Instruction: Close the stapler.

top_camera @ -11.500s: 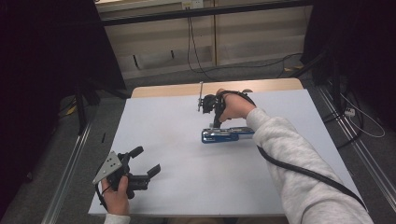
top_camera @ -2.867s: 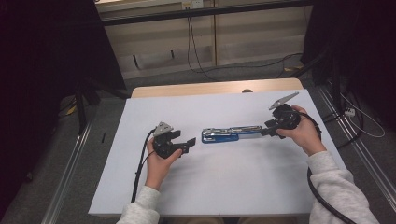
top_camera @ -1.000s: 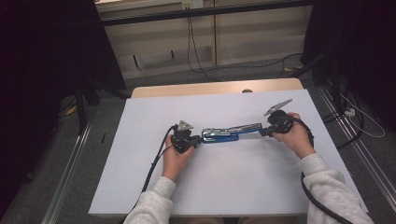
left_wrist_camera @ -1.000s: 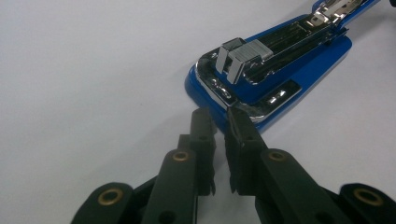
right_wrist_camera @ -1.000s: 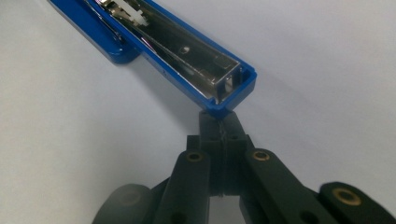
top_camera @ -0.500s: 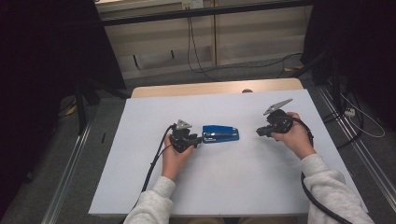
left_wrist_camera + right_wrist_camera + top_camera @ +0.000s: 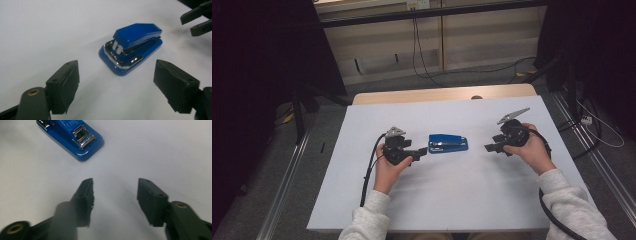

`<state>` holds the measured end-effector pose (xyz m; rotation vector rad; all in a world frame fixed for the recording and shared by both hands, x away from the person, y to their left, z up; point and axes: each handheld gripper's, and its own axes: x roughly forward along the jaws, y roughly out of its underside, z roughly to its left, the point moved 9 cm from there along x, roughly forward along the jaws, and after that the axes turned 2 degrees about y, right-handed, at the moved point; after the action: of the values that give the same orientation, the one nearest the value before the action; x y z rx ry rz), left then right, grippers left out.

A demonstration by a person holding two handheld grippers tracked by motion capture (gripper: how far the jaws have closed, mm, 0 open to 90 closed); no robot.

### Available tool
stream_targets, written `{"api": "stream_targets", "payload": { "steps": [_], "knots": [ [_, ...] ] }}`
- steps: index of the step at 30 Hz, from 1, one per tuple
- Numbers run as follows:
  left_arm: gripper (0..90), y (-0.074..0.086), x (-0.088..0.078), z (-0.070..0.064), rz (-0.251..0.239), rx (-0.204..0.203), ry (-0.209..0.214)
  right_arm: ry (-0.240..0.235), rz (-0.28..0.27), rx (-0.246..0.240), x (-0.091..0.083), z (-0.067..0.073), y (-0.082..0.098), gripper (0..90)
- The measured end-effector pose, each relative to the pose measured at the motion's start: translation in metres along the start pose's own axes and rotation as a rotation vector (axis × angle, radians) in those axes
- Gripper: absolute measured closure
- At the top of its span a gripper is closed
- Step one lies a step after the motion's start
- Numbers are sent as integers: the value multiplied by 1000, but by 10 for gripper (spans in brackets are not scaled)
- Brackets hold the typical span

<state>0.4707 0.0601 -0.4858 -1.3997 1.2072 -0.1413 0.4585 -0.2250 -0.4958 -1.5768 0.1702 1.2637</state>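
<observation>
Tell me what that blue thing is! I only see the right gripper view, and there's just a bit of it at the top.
Observer: It's a blue stapler. The left gripper view shows all of it, folded shut and lying on the white table.
Operator: Is anybody holding it?
Observer: No. In the high view the left gripper sits close to its left end without touching it. Its jaws have just been opening, with nothing between them.
Operator: Where's my gripper?
Observer: The right gripper is off to the stapler's right, with bare table in between. Its jaws have just been opening too, and nothing is between them.
</observation>
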Motion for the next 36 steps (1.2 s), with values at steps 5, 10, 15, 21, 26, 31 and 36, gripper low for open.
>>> {"api": "stream_targets", "payload": {
  "steps": [5, 10, 15, 21, 26, 31, 36],
  "knots": [
    [159, 0, -13, -4, -19, -4, 35, 4, -29, 22, -7, 2, 0, 307],
    [123, 2, -25, -2, -33, 10, 24, 12, -28, 9, -11, 7, 5, 245],
    [104, 3, -33, 0, -42, 17, 31, 20, -19, -1, -13, 12, 12, 210],
    [94, 6, -39, 4, -55, 10, 29, 22, -27, -4, -20, 18, 19, 193],
    [79, 10, -48, 7, -53, 31, 25, 21, -27, -5, -25, 22, 26, 181],
    [77, 13, -57, 8, -71, 33, 15, 24, -22, -9, -28, 25, 36, 172],
    [73, 20, -65, 10, -57, 43, 7, 21, -11, -9, -28, 30, 44, 168]
  ]
}}
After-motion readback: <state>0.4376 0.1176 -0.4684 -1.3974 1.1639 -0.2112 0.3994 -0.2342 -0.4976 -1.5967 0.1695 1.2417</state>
